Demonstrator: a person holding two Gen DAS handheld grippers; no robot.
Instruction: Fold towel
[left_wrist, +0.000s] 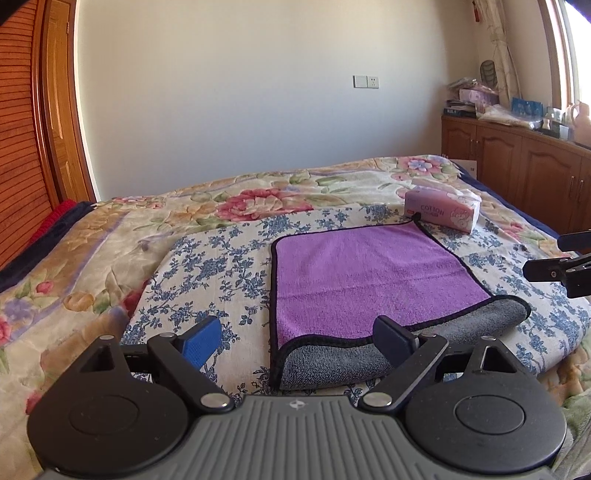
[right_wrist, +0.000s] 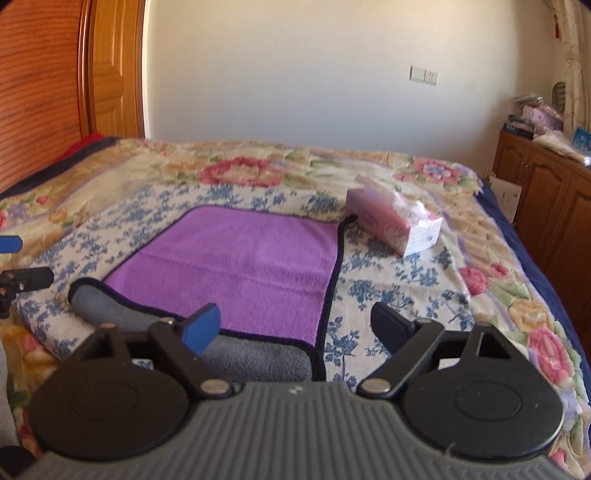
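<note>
Bed (left_wrist: 110, 236): covered by a floral quilt, with a blue-flowered cloth (left_wrist: 207, 266) on top.
Towel (left_wrist: 369, 273): purple, lying flat on that cloth, its near edge turned up to show the grey underside.
Tissue pack (left_wrist: 441, 210): pink, just beyond the towel's far right corner.
Left gripper (left_wrist: 301, 332): fingers wide, holding nothing, over the towel's near left corner.
Right gripper (right_wrist: 295, 325): fingers wide, holding nothing, over the near right corner.

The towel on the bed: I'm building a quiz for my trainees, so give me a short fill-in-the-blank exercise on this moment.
1. The towel shows a purple top and a ____ underside along its near fold.
2. The word printed on the tissue pack is ____.
3. The left gripper and the right gripper both have their fingers ____.

Missing words: grey; COTTON; open
</note>
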